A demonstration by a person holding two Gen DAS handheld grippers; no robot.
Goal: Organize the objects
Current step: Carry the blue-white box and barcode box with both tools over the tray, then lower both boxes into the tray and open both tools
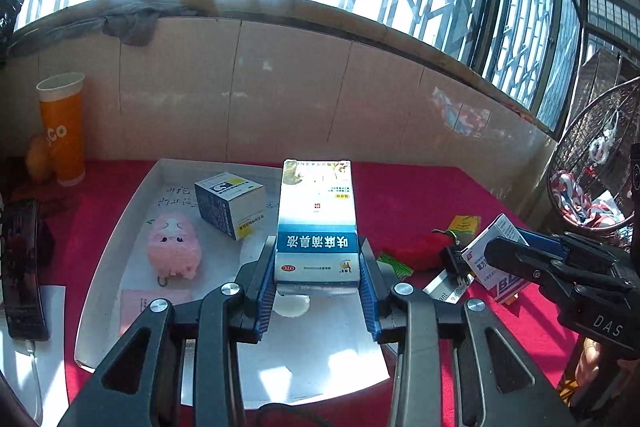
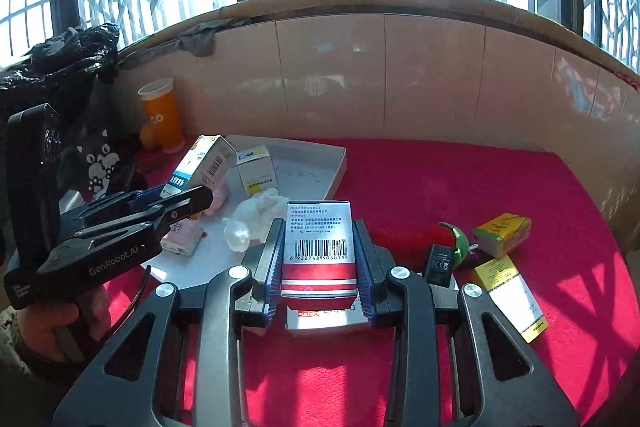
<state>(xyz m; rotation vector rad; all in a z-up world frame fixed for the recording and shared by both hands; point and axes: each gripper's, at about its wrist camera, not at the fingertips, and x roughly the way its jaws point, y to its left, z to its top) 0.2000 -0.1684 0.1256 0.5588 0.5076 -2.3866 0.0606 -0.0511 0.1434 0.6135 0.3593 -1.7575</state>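
The blue-and-white medicine box [image 1: 316,223] is being gripped by the left gripper [image 1: 318,267], long axis pointing away, above the white tray [image 1: 120,239] at centre frame — the nearer gripper. The red-banded box [image 2: 319,247] is being clamped by the right gripper [image 2: 319,267] over the red bench [image 2: 440,187], the tray lying upper left.

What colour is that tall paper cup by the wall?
The paper cup is orange with a white rim, clearest in the left wrist view.

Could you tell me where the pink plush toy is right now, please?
In the left wrist view, the pink plush toy lies inside the white tray, left of the left gripper.
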